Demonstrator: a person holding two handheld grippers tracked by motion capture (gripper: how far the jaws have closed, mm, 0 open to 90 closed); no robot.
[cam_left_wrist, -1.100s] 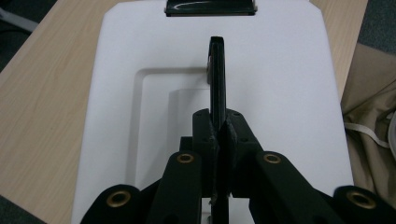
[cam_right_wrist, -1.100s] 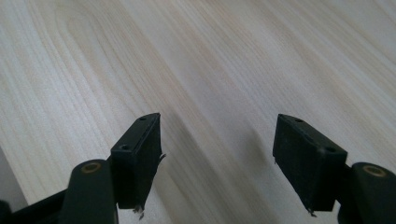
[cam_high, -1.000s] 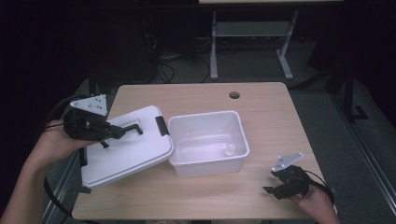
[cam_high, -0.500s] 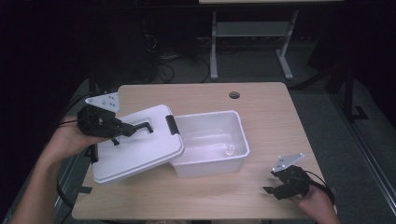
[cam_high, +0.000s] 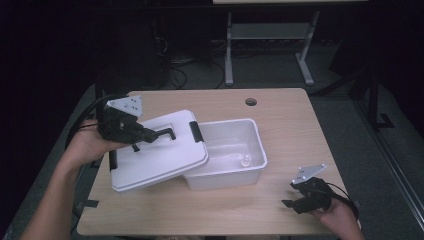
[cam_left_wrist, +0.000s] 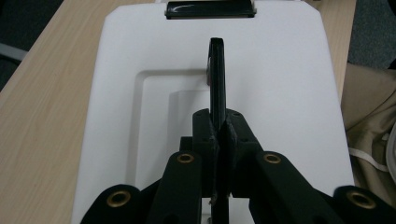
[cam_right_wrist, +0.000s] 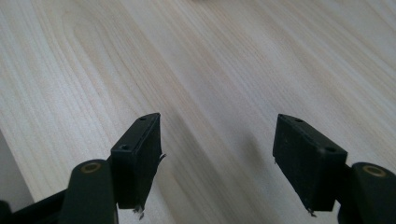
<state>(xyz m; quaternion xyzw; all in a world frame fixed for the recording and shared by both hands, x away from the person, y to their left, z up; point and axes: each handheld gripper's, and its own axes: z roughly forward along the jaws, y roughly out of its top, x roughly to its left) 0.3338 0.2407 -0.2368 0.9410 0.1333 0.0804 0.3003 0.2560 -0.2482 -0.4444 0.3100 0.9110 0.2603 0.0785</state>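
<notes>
lid (cam_high: 159, 157) tilted over bin (cam_high: 235, 150), handle (cam_left_wrist: 217, 79) partly hidden by left gripper (cam_high: 150, 135)

Black two-jaw grippers, brass-coloured rivets, grey three-cornered top plates, trailing black cables.

1. The left gripper (cam_left_wrist: 219, 135) has its black jaws clamped on the black handle (cam_left_wrist: 217, 74) of a white lid (cam_left_wrist: 280, 93).
2. A black latch (cam_left_wrist: 210, 9) sits at the lid's far edge.
3. The wooden table (cam_left_wrist: 42, 93) borders the lid's left side.
</notes>
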